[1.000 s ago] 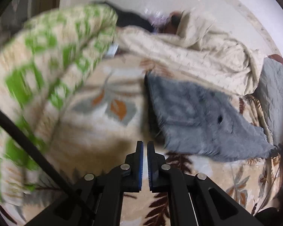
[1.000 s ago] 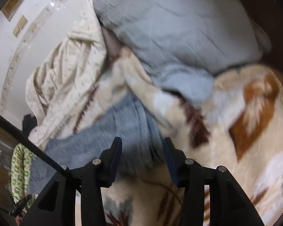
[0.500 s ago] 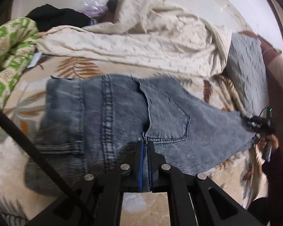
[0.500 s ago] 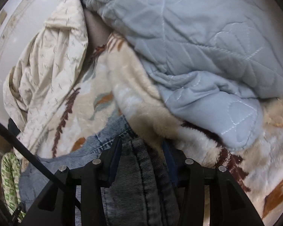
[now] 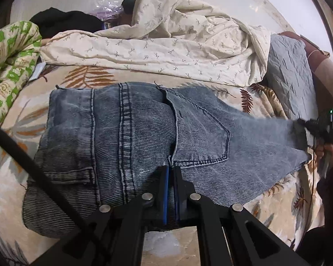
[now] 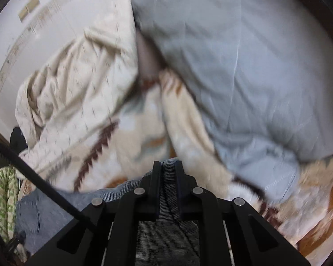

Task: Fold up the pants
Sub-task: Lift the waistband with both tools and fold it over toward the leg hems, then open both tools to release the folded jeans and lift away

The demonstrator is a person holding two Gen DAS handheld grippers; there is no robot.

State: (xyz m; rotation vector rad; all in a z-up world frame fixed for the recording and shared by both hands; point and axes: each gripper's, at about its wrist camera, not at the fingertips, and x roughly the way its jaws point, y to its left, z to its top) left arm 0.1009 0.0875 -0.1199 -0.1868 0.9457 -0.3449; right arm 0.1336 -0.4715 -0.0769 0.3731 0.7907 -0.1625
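Note:
Blue denim pants (image 5: 133, 137) lie spread across the leaf-patterned blanket (image 5: 88, 77) on the bed, back pocket up, seat toward me and legs stretching right. My left gripper (image 5: 171, 175) is shut on the near edge of the pants by the pocket seam. My right gripper (image 6: 168, 166) is shut on a bunched fold of the pants (image 6: 168, 221) at the leg end. It also shows in the left wrist view (image 5: 315, 128) at the far right end of the pants.
A rumpled cream sheet (image 5: 166, 51) lies behind the pants. A grey quilt (image 6: 244, 66) is piled at the right. A green-and-white blanket (image 5: 8, 62) is heaped at the left. A black garment (image 5: 64, 22) lies at the back.
The right gripper's jaws have closed onto the pants' leg end. The left gripper, shut throughout, now holds the pants' near edge, with the pants stretched out flat.

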